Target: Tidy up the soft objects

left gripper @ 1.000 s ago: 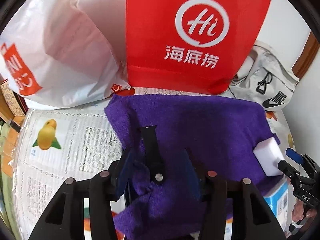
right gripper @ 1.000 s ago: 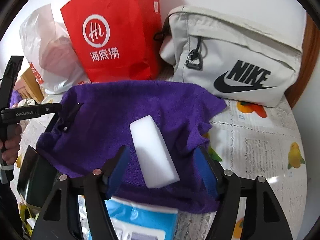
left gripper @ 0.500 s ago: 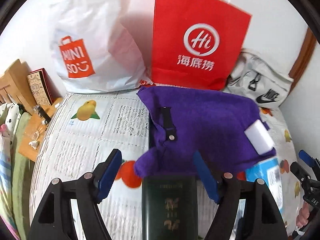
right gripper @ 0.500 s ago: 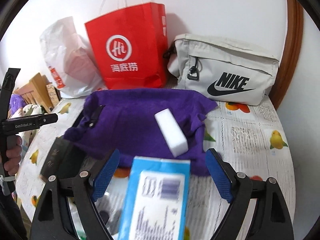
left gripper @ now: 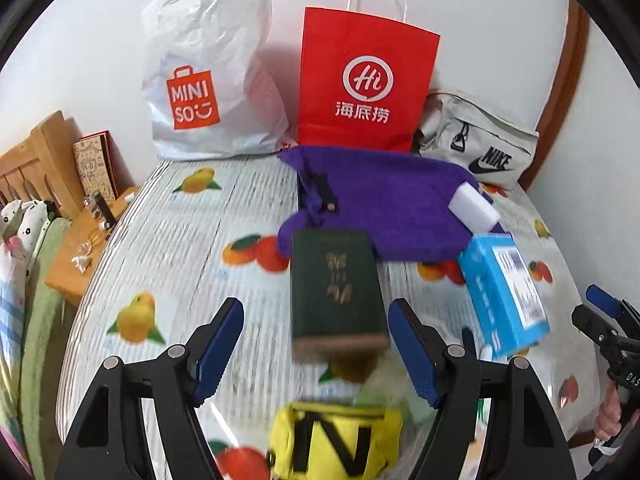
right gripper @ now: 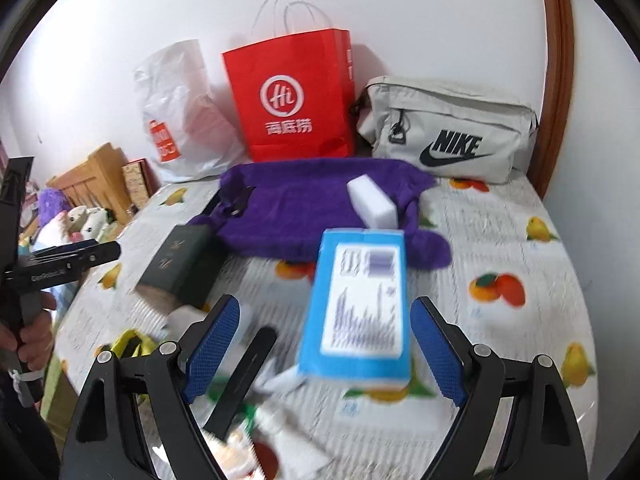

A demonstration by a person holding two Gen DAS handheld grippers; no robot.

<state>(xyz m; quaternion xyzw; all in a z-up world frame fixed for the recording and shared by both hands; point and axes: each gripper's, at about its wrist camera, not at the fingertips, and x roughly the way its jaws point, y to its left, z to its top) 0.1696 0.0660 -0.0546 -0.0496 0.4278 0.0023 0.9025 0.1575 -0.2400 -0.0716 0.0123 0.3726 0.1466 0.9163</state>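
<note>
A purple towel [left gripper: 384,200] [right gripper: 312,208] lies spread at the back of the table, with a white sponge block [left gripper: 474,208] [right gripper: 372,202] on its right part and a black strap [left gripper: 322,190] on its left part. A yellow pouch [left gripper: 336,440] lies at the near edge. My left gripper [left gripper: 316,348] is open and empty, held back above the near table, behind a dark green book [left gripper: 334,280]. My right gripper [right gripper: 324,348] is open and empty, behind a blue box [right gripper: 360,304] [left gripper: 504,288].
A white Miniso bag [left gripper: 208,80], a red paper bag [left gripper: 364,84] [right gripper: 292,100] and a grey Nike bag [right gripper: 448,128] [left gripper: 476,144] stand along the back wall. The fruit-print tablecloth [left gripper: 180,240] covers the table. A wooden shelf [left gripper: 80,240] is at the left.
Both grippers pulled back and up from the towel. The left one let go of the towel's edge and opened wide; the book, blue box and yellow pouch came into view.
</note>
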